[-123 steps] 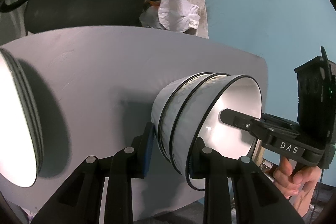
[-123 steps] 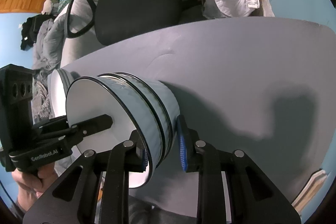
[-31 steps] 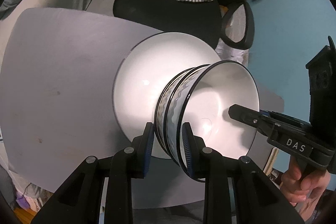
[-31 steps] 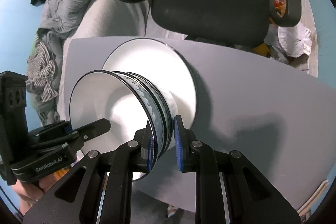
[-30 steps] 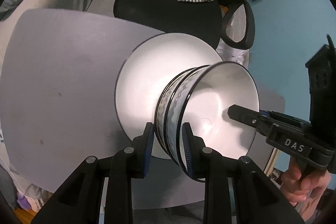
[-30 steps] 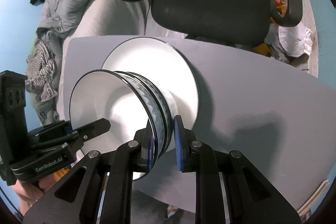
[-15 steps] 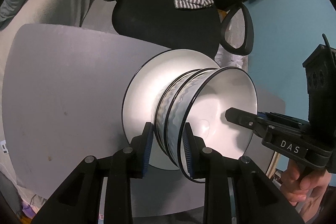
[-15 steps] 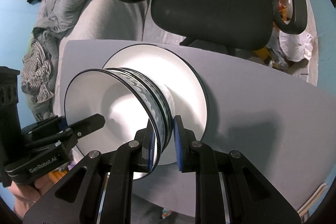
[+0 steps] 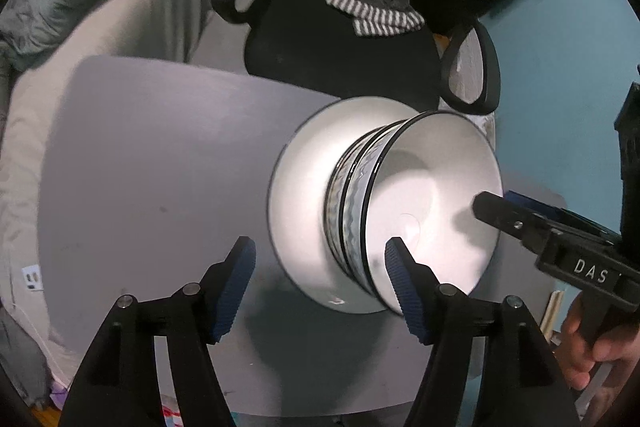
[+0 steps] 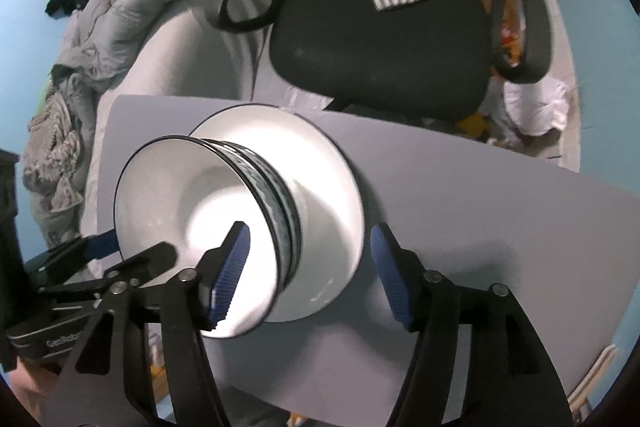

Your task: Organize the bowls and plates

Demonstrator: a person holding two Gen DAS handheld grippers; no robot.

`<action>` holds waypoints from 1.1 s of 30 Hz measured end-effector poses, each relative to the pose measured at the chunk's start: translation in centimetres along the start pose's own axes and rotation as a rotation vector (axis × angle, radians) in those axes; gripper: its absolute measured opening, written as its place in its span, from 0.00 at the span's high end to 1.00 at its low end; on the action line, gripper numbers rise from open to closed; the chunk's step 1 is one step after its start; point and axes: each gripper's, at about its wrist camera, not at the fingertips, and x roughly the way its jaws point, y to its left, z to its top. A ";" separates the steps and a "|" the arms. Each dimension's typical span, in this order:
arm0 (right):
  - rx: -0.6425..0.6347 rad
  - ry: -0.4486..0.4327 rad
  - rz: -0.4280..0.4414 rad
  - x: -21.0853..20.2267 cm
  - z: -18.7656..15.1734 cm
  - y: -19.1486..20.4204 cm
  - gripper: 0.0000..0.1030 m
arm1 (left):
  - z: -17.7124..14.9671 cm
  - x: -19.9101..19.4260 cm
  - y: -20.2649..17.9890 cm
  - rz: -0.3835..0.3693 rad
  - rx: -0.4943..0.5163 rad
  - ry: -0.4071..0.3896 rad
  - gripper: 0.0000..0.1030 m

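Observation:
A stack of white bowls with black rims and wavy blue-grey sides (image 9: 404,211) (image 10: 224,227) sits on a white plate stack (image 9: 304,183) (image 10: 320,187) on the grey table (image 9: 160,187) (image 10: 500,227). My left gripper (image 9: 320,283) is open, its fingers either side of the stack's near edge and apart from it. My right gripper (image 10: 308,267) is open too, its fingers spread around the bowl rim and plate edge. Each gripper shows in the other's view.
A black office chair (image 9: 340,47) (image 10: 380,39) with striped cloth over it stands behind the table. Grey bedding (image 10: 100,27) lies at the left. A blue wall (image 9: 560,67) is at the right. A white bag (image 10: 536,107) lies on the floor.
Both grippers have opened and let go of the bowl stack, which now rests on the plates. Both have pulled back a little.

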 end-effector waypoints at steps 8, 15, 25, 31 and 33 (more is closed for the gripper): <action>-0.025 -0.156 -0.105 -5.8 -2.2 1.0 0.39 | -2.4 -7.4 -1.3 0.013 0.042 -0.166 0.22; -0.056 -0.305 -0.182 -12.1 -4.1 3.6 0.38 | -4.7 -13.4 -2.1 0.027 0.067 -0.300 0.20; -0.071 -0.443 -0.236 -18.7 -7.5 5.8 0.38 | -8.6 -20.9 -2.4 0.009 0.064 -0.527 0.15; -0.071 -0.489 -0.239 -21.2 -9.2 6.4 0.38 | -10.7 -24.4 -3.5 0.050 0.142 -0.628 0.15; -0.067 -0.484 -0.229 -21.6 -9.5 6.5 0.38 | -11.2 -25.1 -3.8 0.063 0.163 -0.642 0.15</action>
